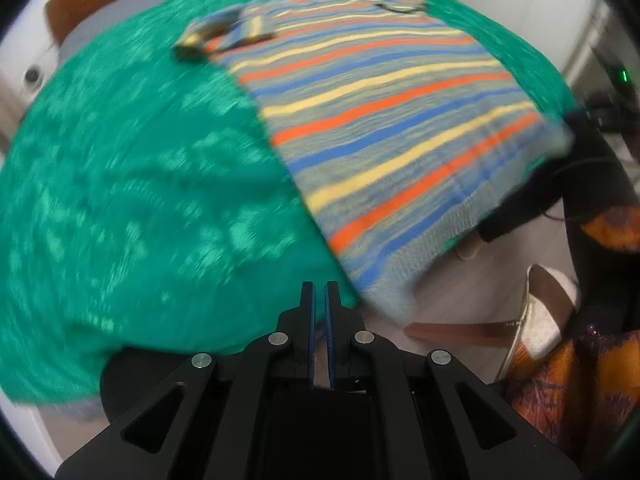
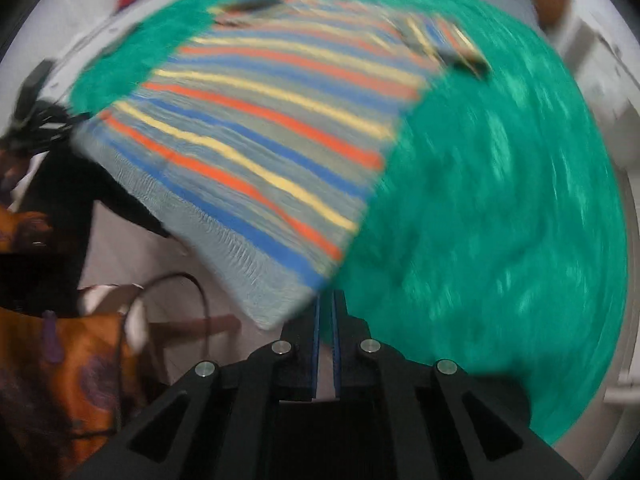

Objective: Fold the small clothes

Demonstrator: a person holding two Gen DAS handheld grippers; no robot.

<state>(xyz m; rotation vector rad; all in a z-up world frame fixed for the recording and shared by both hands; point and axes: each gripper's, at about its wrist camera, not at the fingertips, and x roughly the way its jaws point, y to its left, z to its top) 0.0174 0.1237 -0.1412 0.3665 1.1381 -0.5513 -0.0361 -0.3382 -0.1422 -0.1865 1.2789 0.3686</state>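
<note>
A striped sweater (image 1: 384, 120) lies flat on the green cloth (image 1: 140, 180) covering the tabletop, its hem hanging over the near edge. No readable writing or label shows; both views are blurred. The left hand-held gripper (image 1: 320, 292) and right hand-held gripper (image 2: 328, 300) are each pressed nearly together, holding nothing.
</note>
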